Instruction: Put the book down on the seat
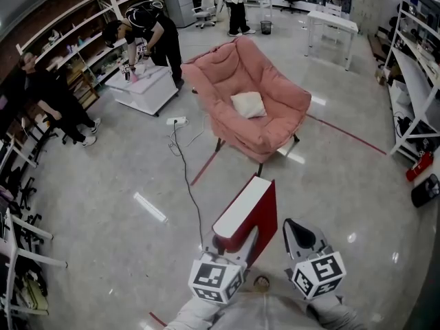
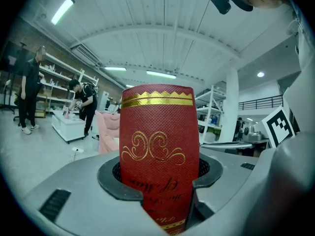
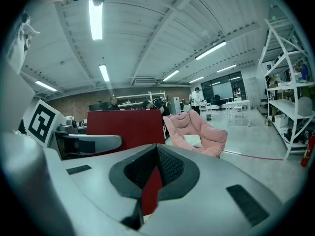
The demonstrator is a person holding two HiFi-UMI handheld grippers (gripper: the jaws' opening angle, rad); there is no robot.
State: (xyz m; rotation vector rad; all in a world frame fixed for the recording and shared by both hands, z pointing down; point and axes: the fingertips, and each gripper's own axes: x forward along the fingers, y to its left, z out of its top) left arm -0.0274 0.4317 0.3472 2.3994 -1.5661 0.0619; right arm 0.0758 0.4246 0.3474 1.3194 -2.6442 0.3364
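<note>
Opened on the glossy grey floor [image 1: 103, 184], crossed by a red line [image 1: 344, 135] at two o'clock. Picked out shelving [image 1: 75, 40] along the ten o'clock wall, and more of it at three. Found the chair [image 1: 220, 64] dead ahead at twelve: pink, padded, well apart from both grippers. Caught the white table [image 1: 151, 91] at eleven, with one person [image 1: 148, 26] bent over it, another [image 1: 48, 95] at nine and a third [image 1: 238, 2] far off past the chair. Moved on to the book [image 1: 244, 208]: red cover, gold scrollwork on the narrow face toward the gripper, white page edge up, held on edge in the air at six o'clock, short of the seat and not on it. Noted a white cushion [image 1: 248, 104] lying in the middle of that seat. Had the left gripper [image 2: 158, 181] clamped on the book's near end, jaws spread wide to take its thickness, pads pressed on its two sides. Had the right gripper [image 3: 157, 151] just beside the book, at its three o'clock, jaws drawn together to a thin slit, gripping nothing, only a sliver of red showing through. Finished on a power strip [image 1: 177, 121] at eleven, cable trailing back toward six.
</note>
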